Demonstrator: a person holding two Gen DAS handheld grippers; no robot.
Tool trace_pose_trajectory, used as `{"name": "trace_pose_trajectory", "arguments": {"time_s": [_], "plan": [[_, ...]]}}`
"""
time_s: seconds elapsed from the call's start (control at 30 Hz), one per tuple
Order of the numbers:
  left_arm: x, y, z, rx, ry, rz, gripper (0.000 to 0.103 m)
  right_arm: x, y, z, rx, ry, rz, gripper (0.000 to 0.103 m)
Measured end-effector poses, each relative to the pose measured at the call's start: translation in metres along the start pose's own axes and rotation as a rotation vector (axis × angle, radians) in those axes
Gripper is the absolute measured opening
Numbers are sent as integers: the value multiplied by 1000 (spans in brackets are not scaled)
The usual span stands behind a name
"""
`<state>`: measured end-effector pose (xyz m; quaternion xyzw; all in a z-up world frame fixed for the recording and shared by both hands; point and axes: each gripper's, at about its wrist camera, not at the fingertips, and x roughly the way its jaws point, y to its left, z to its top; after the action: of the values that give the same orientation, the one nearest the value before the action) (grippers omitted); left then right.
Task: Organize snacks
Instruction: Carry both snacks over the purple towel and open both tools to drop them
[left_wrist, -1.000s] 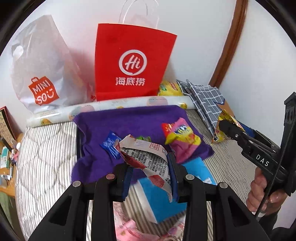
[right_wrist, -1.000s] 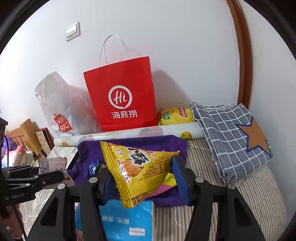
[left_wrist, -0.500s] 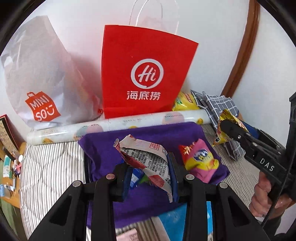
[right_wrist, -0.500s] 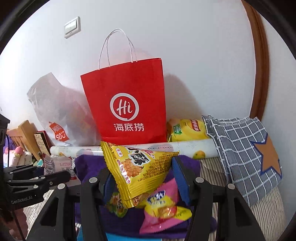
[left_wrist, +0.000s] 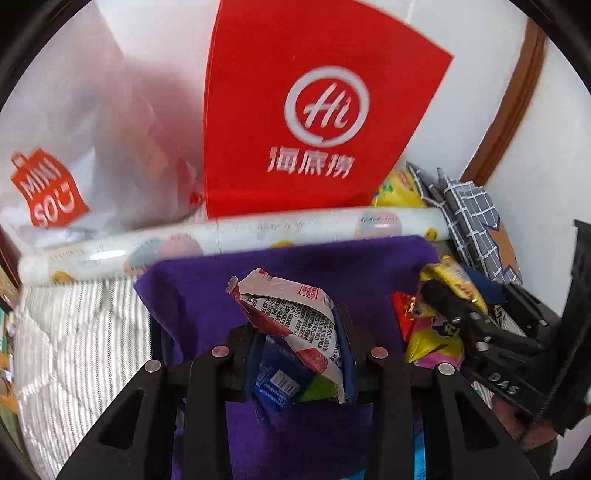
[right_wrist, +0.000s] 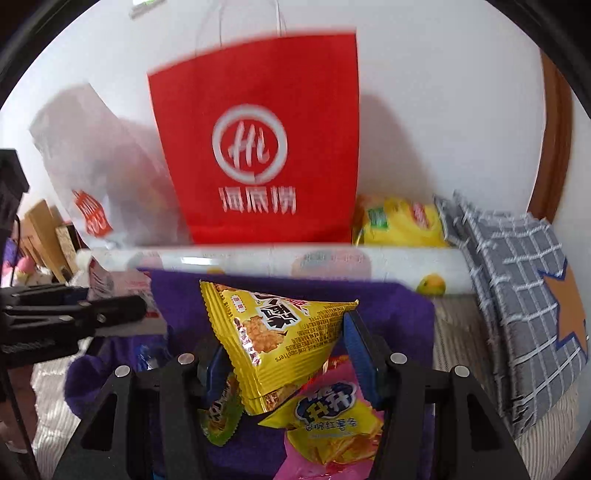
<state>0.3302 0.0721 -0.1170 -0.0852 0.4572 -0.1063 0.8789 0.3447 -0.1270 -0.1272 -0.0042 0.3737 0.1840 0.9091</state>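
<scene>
Left wrist view: the left gripper is clamped nearly closed on a crumpled red-and-white snack packet, whose printed back faces up and whose torn-looking corner pokes out ahead of the fingertips. Directly below and ahead of the gripper spreads a purple cloth; a blue packet and a green one lie on it just under the jaws. To the right, the right gripper carries a yellow packet over more wrappers. Farther ahead a patterned roll lies across, and behind it stand a red paper bag and a white plastic bag.

Right wrist view: the right gripper stands partly open, its pads pressing the sides of the puffy, triangular yellow packet, glossy with a crimped edge. Under it on the purple cloth lie a pink-and-yellow packet and a green one. The left gripper shows at the left. Beyond the roll sits a yellow chip bag, with a grey checked cloth to the right.

Judging by this, the sorting is partway: at least 4 packets are gathered on the cloth, and 2 more are in the grippers over it, not yet set down.
</scene>
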Motion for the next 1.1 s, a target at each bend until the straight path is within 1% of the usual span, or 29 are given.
{"name": "trace_pose_trajectory", "arguments": {"time_s": [0.03, 0.13, 0.27, 0.37, 0.47, 0.57, 0.77, 0.83, 0.9, 1.0, 1.07, 1.1], "plan": [[3, 2, 0, -5, 9, -12, 35, 6, 0, 0, 1, 31, 8, 55], [9, 1, -1, 8, 15, 12, 35, 12, -7, 0, 34, 56, -4, 55], [15, 2, -3, 3, 35, 11, 36, 20, -13, -2, 60, 100, -2, 55], [18, 1, -6, 7, 49, 15, 36, 22, -13, -3, 60, 107, -13, 55], [21, 0, -7, 12, 62, 15, 36, 26, -12, -5, 54, 122, -44, 54], [23, -1, -7, 21, 65, 37, 37, 27, -13, -6, 59, 127, -44, 54], [27, 0, -8, 12, 81, 31, 37, 26, -10, -5, 46, 116, -43, 55], [27, -1, -8, 15, 87, 29, 38, 23, -10, -5, 46, 106, -40, 57], [27, -2, -8, 14, 90, 24, 38, 19, -12, -5, 57, 90, -28, 71], [26, -6, -8, 24, 96, 23, 38, 9, -16, -4, 84, 48, -17, 74], [25, -9, -7, 28, 103, 25, 45, 1, -19, -2, 103, 28, -27, 76], [24, -10, -7, 32, 105, 26, 55, -3, -19, -1, 109, 21, -28, 79]]}}
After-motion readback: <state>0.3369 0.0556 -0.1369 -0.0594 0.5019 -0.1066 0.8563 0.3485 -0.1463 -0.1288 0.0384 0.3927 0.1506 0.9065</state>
